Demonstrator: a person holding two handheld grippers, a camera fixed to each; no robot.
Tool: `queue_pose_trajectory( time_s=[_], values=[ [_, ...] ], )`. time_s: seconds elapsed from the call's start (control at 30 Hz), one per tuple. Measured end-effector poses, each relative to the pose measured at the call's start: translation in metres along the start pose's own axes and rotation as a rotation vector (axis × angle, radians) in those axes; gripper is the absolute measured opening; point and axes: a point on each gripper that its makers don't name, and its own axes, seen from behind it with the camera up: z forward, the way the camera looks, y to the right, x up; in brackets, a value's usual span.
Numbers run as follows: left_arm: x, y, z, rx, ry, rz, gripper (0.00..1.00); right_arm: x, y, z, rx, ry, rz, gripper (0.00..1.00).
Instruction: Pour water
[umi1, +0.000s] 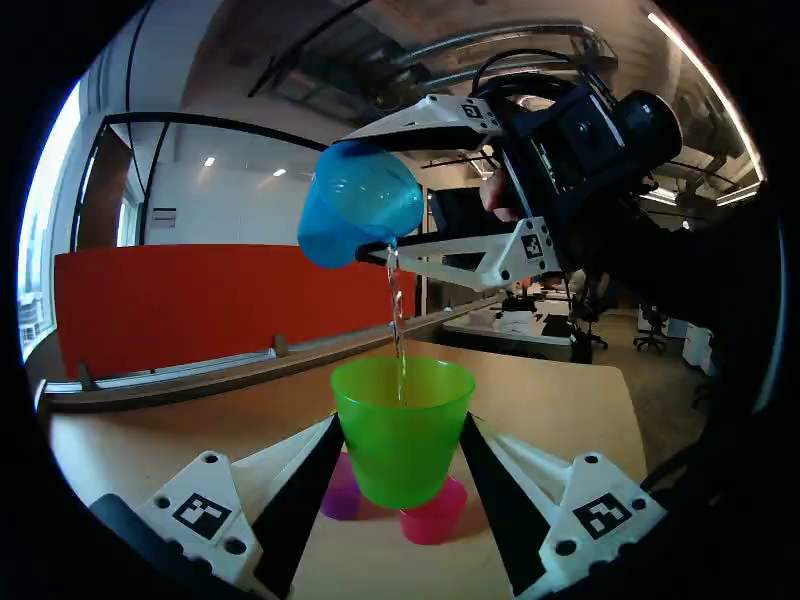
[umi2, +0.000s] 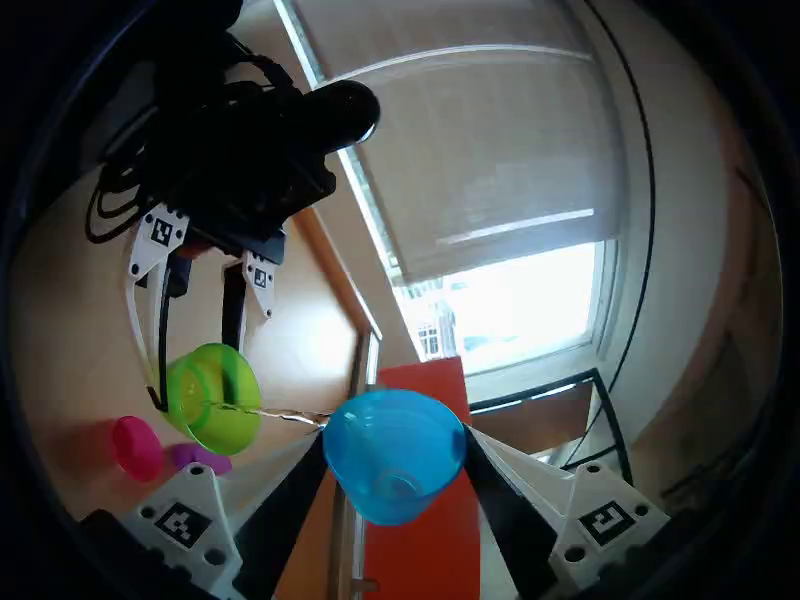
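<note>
The pour was in mid-course. Nearest, the left gripper (umi1: 402, 428) had its two black fingers pressed to either side of the green cup (umi1: 400, 460), a smooth, translucent plastic tumbler that tapered towards its base and stood upright with its mouth open to the stream. Just behind its foot, on the pale wooden table (umi1: 570, 400), sat a purple cup (umi1: 342, 494) and a pink cup (umi1: 436, 514), both small, of the same glossy plastic. A thin, twisting thread of water (umi1: 397, 320) fell into the green cup from the lip of the blue cup (umi1: 358, 205) above, which was tipped steeply and clamped between the fingers of the right gripper (umi2: 394, 438). How full the green cup was could not be told. By my reading, the next move called for a steady tilt (the stream was narrow and the target rim not wide), then righting the blue cup before overflow. Beyond the table stood a matt red partition (umi1: 200, 300).
</note>
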Motion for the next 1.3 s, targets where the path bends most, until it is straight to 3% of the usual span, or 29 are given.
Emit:
queue_pose_trajectory(
  time_s=[1.3],
  values=[
    [0.0022, 0.0016, 0.0013, 0.0, 0.003, 0.005, 0.81, 0.0001, 0.0073, -0.002, -0.034, -0.008, -0.127, 0.93]
  ],
)
